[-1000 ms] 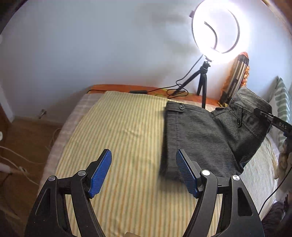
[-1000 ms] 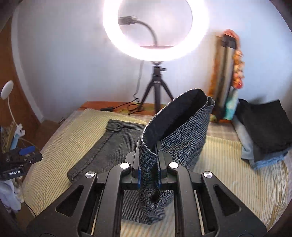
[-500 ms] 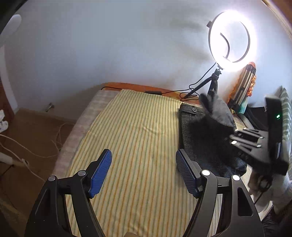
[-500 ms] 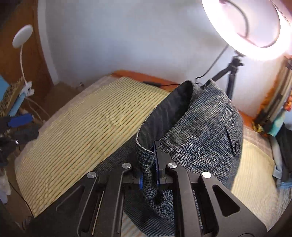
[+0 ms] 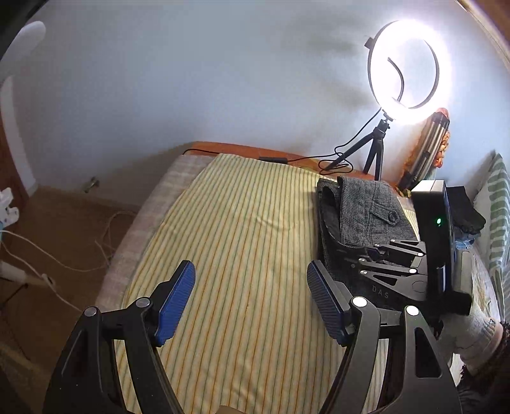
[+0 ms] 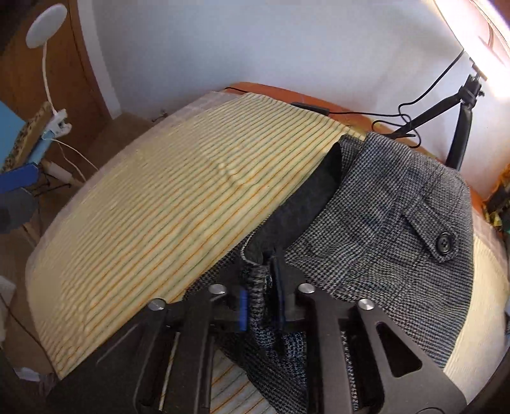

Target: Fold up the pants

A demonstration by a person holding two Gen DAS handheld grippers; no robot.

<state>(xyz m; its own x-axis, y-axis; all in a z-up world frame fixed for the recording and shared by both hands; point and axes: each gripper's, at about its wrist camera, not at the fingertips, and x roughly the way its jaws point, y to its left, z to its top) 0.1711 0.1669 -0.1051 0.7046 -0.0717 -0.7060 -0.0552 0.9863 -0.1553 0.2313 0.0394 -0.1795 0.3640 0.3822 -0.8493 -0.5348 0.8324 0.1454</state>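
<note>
The grey houndstooth pants (image 6: 389,223) lie folded over on the yellow striped bed sheet (image 6: 165,203); a buttoned pocket flap faces up. My right gripper (image 6: 259,286) is shut on the pants' edge and holds it low over the lower layer; the dark lining shows at the fold. In the left wrist view the pants (image 5: 363,207) lie at the right with my right gripper (image 5: 369,254) on them. My left gripper (image 5: 250,296) is open and empty above the bare sheet (image 5: 242,242), left of the pants.
A ring light on a tripod (image 5: 408,63) stands at the bed's far edge with its cable (image 6: 401,117). A pile of dark clothes (image 5: 465,210) lies at the far right. A white desk lamp (image 6: 47,22) and floor cables (image 5: 47,258) are off the bed's left side.
My right gripper has carried the lifted half of the pants over to the left and down onto the other half. My left gripper has swung left and stays open.
</note>
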